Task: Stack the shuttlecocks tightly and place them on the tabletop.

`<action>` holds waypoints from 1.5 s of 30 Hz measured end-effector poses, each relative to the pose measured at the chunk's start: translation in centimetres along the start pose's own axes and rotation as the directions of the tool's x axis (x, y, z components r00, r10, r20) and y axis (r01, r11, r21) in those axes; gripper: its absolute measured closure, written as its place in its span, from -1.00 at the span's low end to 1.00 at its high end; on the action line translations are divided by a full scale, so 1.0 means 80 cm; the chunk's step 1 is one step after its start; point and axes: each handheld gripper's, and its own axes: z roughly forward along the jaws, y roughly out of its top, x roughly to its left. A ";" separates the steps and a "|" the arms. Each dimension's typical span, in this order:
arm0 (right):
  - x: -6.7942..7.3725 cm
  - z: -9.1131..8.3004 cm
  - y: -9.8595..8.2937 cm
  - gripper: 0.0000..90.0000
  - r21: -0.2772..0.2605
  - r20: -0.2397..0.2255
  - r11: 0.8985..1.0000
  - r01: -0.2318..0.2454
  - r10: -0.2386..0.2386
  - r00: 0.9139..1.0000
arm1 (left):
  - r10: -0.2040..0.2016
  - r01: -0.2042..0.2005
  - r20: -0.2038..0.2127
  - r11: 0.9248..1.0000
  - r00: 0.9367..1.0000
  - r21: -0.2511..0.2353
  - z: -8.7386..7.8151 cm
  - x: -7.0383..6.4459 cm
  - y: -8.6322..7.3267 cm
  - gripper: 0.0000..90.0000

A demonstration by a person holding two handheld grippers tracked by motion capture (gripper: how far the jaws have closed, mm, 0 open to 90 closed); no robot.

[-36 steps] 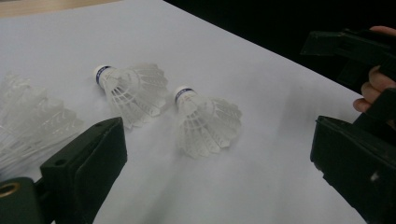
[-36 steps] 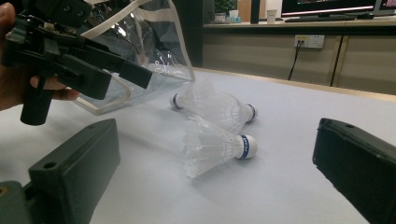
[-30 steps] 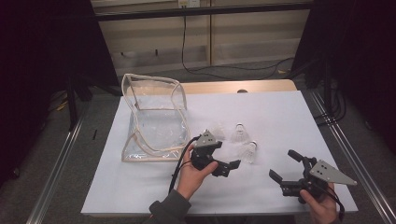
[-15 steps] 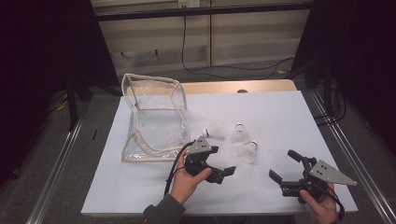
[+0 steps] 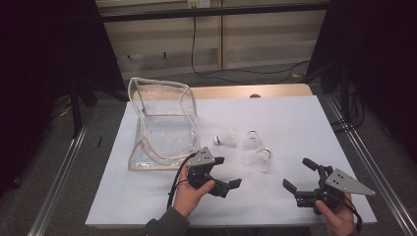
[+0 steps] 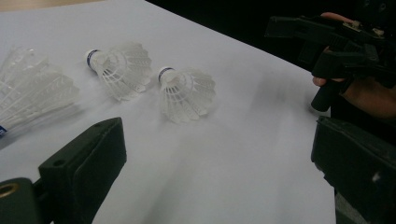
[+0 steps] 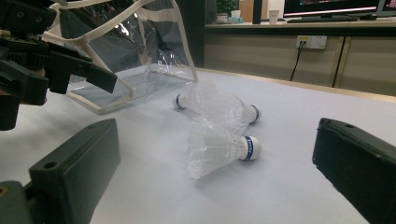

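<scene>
Light fell from above on the white desk (image 5: 295,128), which looked bright, while the room around its edges stayed very dark. Shadows under things were soft and faint. In both gripper views the big black jaws up close were blurry. The shuttlecocks (image 6: 186,93) looked a little soft, with no strong glare.

Overhead view; gripper views sharing shuttlecocks (image 6: 186,92).

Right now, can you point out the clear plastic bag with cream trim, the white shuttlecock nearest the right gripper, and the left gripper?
clear plastic bag with cream trim (image 5: 147,164), high view, front trimmed edge.
white shuttlecock nearest the right gripper (image 5: 259,160), high view, feather skirt.
left gripper (image 5: 227,173), high view, midway between fingertips.
</scene>
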 end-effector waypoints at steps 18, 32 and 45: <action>0.001 0.000 0.000 -0.99 0.001 0.002 1.000 0.001 -0.001 1.000 | 0.009 -0.009 -0.018 1.000 1.000 -0.008 -0.025 0.007 -0.013 -0.92; 0.001 0.001 0.000 -0.99 0.003 -0.001 1.000 0.006 -0.006 1.000 | 0.007 -0.007 -0.020 1.000 1.000 -0.006 -0.042 0.015 -0.023 -0.92; 0.001 0.001 0.000 -0.99 0.005 -0.002 1.000 0.008 -0.008 1.000 | 0.012 -0.012 -0.026 1.000 1.000 -0.007 -0.055 0.020 -0.027 -0.92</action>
